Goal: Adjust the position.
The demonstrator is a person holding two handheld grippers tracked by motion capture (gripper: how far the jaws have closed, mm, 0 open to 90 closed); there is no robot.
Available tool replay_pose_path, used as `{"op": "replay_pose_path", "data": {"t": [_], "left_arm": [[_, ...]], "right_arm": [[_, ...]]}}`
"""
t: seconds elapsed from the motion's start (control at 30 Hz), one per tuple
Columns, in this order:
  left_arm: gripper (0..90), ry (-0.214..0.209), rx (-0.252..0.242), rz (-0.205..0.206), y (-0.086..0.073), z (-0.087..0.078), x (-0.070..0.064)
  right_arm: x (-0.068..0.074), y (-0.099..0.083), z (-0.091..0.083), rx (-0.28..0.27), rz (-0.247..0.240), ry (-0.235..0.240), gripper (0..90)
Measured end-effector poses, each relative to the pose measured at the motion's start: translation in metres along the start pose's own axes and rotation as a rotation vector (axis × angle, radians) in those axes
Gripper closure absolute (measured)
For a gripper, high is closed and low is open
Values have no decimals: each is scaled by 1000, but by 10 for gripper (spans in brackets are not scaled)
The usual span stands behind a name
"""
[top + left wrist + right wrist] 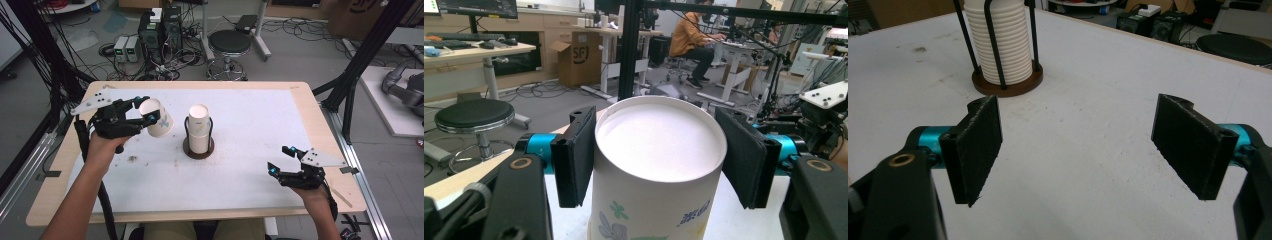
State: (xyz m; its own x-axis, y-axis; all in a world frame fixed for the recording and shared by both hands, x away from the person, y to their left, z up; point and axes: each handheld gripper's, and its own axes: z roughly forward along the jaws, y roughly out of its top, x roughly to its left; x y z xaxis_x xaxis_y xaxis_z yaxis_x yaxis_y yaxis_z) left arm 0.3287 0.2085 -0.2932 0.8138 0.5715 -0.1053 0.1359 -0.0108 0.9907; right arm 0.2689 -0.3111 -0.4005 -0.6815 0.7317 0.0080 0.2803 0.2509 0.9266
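My left gripper (142, 111) squeezes the paper cup (157, 118), my right gripper (284, 160) at four o'clock gapes wide; squeezing harder could crush it.

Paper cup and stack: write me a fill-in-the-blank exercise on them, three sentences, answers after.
1. The left gripper grips a paper cup printed with a ____ pattern.
2. The stack of cups stands inside a black wire holder on a round ____ base.
3. The right gripper has its jaws ____, with nothing between them.

Missing words: floral; brown; open
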Motion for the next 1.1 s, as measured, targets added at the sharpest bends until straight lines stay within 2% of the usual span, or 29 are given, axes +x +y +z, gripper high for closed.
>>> {"op": "replay_pose_path", "data": {"t": [0.3,0.53,0.7,0.9,1.07,1.1], "left_arm": [[359,-41,-5,0,-12,1,-13],[359,-85,22,6,-23,6,-28],[359,-100,49,13,-32,13,-39],[359,-126,79,18,-42,22,-47],[360,-152,96,20,-48,31,-53],[360,-160,98,22,-49,33,-54]], "right_arm": [[4,3,2,-10,2,21,207],[8,5,4,-24,2,60,207],[12,8,6,-35,-6,84,206],[19,12,11,-32,-13,140,206],[24,14,16,-28,-20,167,206],[27,15,18,-23,-20,194,206]]}}
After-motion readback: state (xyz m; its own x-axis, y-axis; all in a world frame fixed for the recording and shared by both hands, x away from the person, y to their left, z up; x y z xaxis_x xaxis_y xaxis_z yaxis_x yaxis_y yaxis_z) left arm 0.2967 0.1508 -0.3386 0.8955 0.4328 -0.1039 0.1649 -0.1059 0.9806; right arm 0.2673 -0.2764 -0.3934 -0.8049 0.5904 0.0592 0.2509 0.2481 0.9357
